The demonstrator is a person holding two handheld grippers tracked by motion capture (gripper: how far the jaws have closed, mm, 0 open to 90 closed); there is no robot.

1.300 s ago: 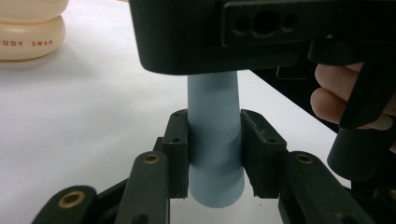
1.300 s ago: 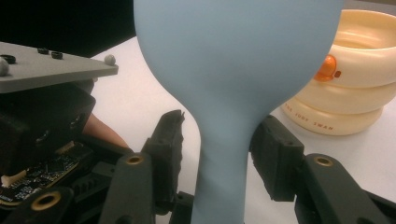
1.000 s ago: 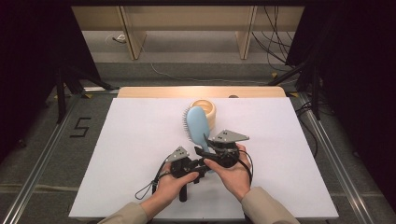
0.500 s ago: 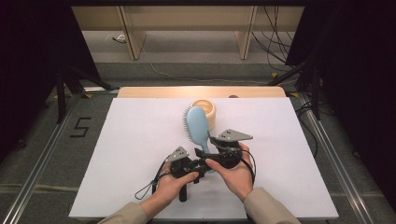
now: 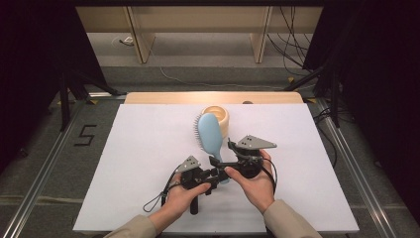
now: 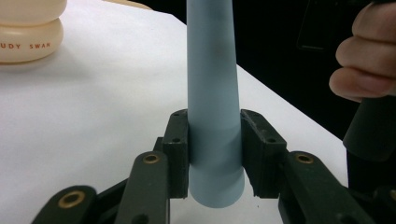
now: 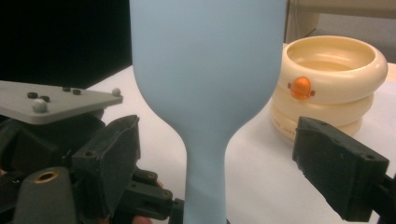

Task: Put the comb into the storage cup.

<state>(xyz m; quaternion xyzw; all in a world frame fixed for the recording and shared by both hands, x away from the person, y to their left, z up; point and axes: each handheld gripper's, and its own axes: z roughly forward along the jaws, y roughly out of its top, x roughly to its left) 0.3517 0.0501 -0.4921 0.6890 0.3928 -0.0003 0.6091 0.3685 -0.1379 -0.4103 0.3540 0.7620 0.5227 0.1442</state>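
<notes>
The left gripper (image 6: 215, 154) has its two black jaws clamped on the butt end of the pale blue plastic hairbrush (image 6: 212, 93), one pad pressed flat on each side of the tapered handle, with the rounded end of the handle poking just past the pads toward the camera. The right gripper (image 7: 219, 172) has just been opening its jaws; they now stand wide apart on either side of the narrow neck where the handle widens into the brush head, and neither pad touches the blue plastic. In the high view the left gripper (image 5: 210, 174) and the right gripper (image 5: 229, 159) sit close together near the person's edge of the table, each held in a hand, with the left hand (image 5: 184, 196) below and the right hand (image 5: 255, 181) beside it. The hairbrush (image 5: 210, 136) reaches away from the grippers toward the far side, its oval head smooth side up with bristles showing along its left edge. Just beyond the head stands a cream-coloured ribbed round plastic container (image 5: 220, 115), open at the top, with a small orange button on its side in the right gripper view. Everything lies over a white sheet-covered table (image 5: 138, 148).
</notes>
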